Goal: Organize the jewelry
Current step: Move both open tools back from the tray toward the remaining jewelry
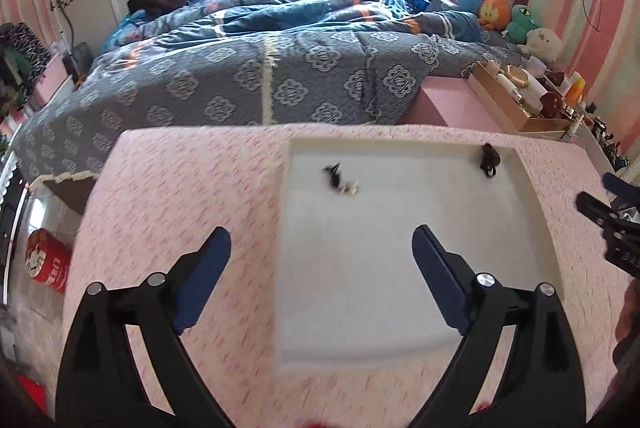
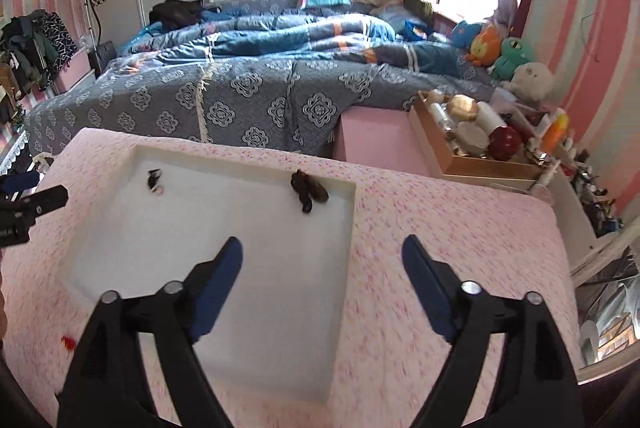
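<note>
Left wrist view: the left gripper (image 1: 322,240) hangs over the pink speckled table (image 1: 180,188), fingers spread wide and gripping nothing. One finger sits over the white tray (image 1: 536,196). Inside, a small dark jewelry clump (image 1: 339,180) lies mid-tray and a brown piece (image 1: 489,158) sits at the far corner.

Right wrist view: the right gripper (image 2: 322,252) is wide too, empty, straddling the tray's right wall. Blue quilted bed (image 2: 248,100) behind, wooden box (image 2: 480,164) of bottles right.
</note>
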A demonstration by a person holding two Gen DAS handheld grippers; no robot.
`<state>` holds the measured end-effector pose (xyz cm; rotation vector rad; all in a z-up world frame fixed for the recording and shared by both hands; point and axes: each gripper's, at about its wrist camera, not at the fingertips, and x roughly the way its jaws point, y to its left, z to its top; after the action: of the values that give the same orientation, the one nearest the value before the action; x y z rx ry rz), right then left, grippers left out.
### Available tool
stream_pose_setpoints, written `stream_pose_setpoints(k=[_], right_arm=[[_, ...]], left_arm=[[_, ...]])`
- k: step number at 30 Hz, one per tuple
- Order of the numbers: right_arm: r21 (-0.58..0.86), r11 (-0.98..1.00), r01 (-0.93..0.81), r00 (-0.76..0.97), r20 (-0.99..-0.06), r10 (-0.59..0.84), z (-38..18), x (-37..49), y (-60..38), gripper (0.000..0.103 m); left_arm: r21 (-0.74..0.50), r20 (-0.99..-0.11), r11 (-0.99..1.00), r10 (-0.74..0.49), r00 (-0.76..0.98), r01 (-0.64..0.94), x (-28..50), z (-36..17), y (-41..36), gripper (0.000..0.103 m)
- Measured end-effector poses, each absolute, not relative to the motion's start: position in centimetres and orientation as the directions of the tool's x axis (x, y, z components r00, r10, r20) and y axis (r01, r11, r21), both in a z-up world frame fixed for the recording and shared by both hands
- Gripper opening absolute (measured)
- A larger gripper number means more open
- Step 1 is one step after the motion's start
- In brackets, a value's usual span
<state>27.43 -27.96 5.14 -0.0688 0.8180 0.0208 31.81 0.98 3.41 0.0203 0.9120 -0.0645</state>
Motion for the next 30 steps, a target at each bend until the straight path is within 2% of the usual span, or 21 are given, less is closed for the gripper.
stream_pose_setpoints(k=[5, 8, 14, 18, 22, 26, 30], right_arm=[[-0.072, 0.997, -0.039, 0.708, -0.706, -0.023, 6.6, 22.0, -28.0, 0.092], [-0.067, 0.998, -0.021, 0.713, -0.7, -0.032, 7.4, 19.2, -28.4, 0.101], [-0.138, 0.99, 0.034, 0.708, -0.696, -0.122, 8.5, 14.0, -28.8, 0.101], [-0.131, 0.988, 0.083, 0.726, -0.671, -0.151, 9.1, 10.5, -29.6, 0.101], [-0.096, 0.992, 0.084, 0.709, -0.694, -0.127, 8.3, 8.5, -29.8, 0.101], [-0.091, 0.99, 0.104, 0.692, -0.709, -0.138, 6.7, 6.7, -29.9, 0.101], [-0.076, 0.993, 0.093, 0.692, -0.712, -0.119, 5.9, 5.8, -29.9, 0.101]], left_arm=[[-0.012, -0.774, 0.997, -0.061, 0.631, 0.083, 26.0, 4.9, 2.7, 0.098], [-0.021, -0.756, 0.996, -0.073, 0.65, 0.086, 23.1, 6.1, 3.5, 0.1], [-0.024, -0.722, 0.995, -0.084, 0.687, 0.095, 17.5, 7.8, 5.0, 0.1], [-0.037, -0.729, 0.993, -0.101, 0.677, 0.109, 14.7, 7.7, 5.7, 0.1], [-0.036, -0.745, 0.992, -0.105, 0.659, 0.117, 12.6, 6.2, 5.7, 0.1], [0.018, -0.726, 0.991, -0.08, 0.683, 0.135, 10.2, 5.1, 5.1, 0.1], [0.018, -0.714, 0.987, -0.099, 0.693, 0.16, 8.7, 4.6, 4.9, 0.1]])
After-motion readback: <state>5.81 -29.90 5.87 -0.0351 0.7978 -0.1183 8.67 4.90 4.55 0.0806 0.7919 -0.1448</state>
